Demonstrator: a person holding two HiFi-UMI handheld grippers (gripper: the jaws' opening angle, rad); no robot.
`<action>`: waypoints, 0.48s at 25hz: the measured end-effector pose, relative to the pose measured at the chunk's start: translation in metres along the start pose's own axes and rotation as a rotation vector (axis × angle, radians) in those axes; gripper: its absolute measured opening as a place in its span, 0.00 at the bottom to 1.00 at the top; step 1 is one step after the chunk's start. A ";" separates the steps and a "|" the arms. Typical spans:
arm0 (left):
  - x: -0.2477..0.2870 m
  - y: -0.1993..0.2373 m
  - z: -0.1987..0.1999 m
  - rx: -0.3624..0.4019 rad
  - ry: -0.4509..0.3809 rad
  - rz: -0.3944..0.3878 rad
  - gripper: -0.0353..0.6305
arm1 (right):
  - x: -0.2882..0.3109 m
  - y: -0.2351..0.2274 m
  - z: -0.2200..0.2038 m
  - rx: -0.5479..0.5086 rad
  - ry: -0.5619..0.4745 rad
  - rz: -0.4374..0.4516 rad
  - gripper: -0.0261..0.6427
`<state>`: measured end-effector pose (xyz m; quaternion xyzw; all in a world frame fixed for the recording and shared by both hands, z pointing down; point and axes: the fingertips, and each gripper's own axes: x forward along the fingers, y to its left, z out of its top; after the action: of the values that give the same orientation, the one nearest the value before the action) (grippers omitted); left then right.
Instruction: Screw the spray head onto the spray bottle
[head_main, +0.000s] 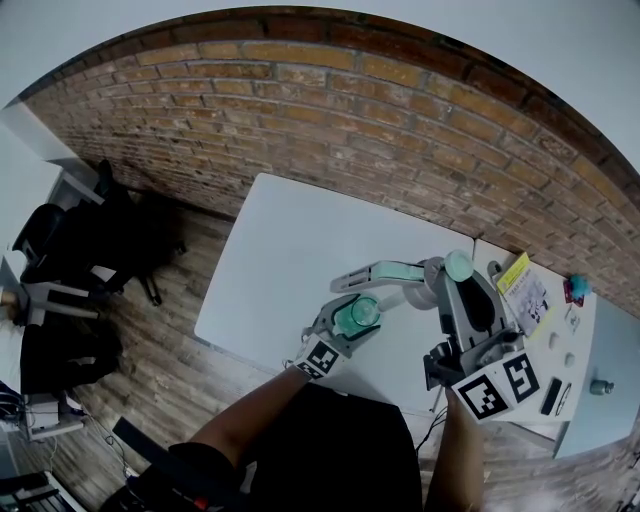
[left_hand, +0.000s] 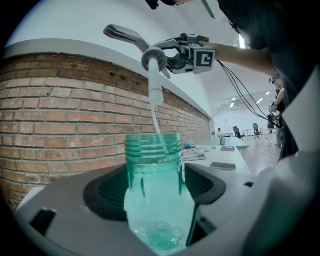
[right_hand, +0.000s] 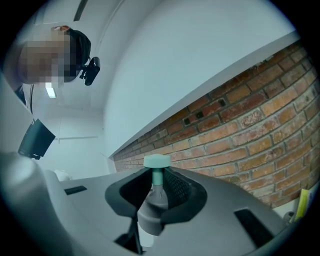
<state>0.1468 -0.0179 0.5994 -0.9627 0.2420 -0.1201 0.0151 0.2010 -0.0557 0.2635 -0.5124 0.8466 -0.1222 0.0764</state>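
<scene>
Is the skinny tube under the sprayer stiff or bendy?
Probably bendy: the tube curves as it reaches the green bottle. It looks thin, so likely light, and it may wobble when the spray head moves.

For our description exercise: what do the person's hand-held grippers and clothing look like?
The left hand-held gripper and right hand-held gripper are grey plastic with dark ribbed jaw pads. Each bears a cube of black-and-white square markers. A black cable trails from the right one. Clothing is black.
</scene>
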 end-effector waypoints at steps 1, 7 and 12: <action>0.000 -0.001 -0.002 -0.004 0.004 -0.001 0.55 | 0.000 -0.003 -0.003 0.006 0.004 -0.005 0.14; -0.001 0.002 0.014 0.026 -0.015 -0.007 0.55 | -0.001 -0.016 -0.020 0.029 0.036 -0.021 0.14; 0.000 0.001 0.010 0.017 -0.009 0.000 0.55 | 0.001 -0.023 -0.035 0.051 0.054 -0.032 0.14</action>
<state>0.1488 -0.0187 0.5897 -0.9631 0.2407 -0.1180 0.0242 0.2114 -0.0620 0.3038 -0.5202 0.8367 -0.1588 0.0647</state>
